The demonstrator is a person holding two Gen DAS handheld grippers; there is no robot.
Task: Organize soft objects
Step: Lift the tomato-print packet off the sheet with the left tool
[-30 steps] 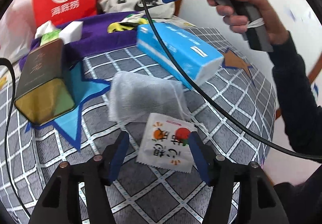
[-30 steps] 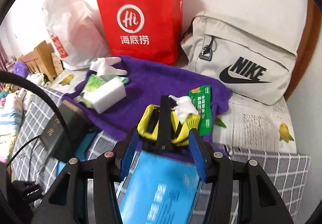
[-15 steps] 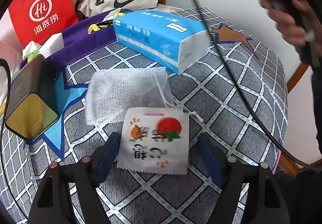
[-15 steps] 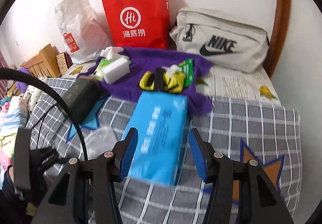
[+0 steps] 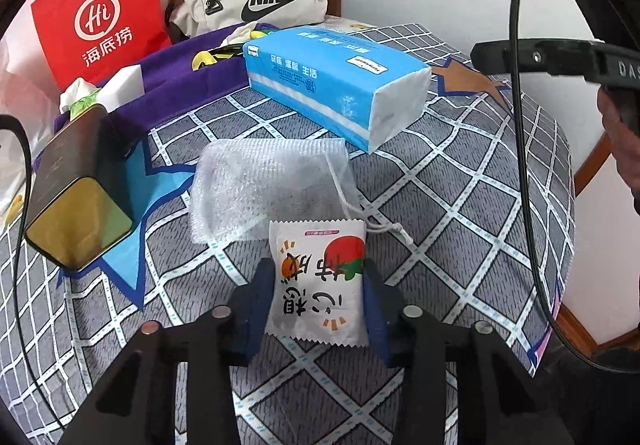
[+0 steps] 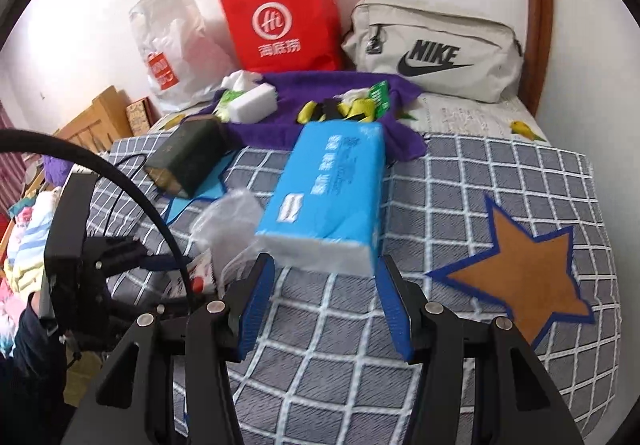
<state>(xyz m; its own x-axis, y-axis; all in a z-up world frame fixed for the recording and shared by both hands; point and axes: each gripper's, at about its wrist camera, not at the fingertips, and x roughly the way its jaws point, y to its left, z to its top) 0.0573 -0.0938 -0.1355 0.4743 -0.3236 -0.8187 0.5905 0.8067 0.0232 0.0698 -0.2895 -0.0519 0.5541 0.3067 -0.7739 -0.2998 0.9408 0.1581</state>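
Note:
A white snack packet (image 5: 320, 285) with a red-and-orange fruit print lies on the checked bedspread (image 5: 460, 205). My left gripper (image 5: 318, 265) straddles it. Its jaws are closing, and both blue pads press the packet's side edges. Just beyond lies a white mesh drawstring bag (image 5: 268, 185), and further back a blue tissue pack (image 5: 332, 85). In the right wrist view, my right gripper (image 6: 326, 261) stands open above the bedspread. The near end of the tissue pack (image 6: 332, 181) sits just past its tips, untouched. The left gripper's fingers (image 6: 160, 264) show at the far left.
A dark box (image 5: 76, 189) lies left. Behind are a purple towel (image 5: 180, 73) with a white block (image 5: 124, 85) and yellow item, a red paper bag (image 5: 100, 25) and a beige Nike bag (image 5: 248, 1). A black cable (image 5: 524, 165) crosses right, near the bed's edge.
My left gripper widened, then closed onto the snack packet's sides. My right gripper drew back from the purple towel along the tissue pack to its near end.

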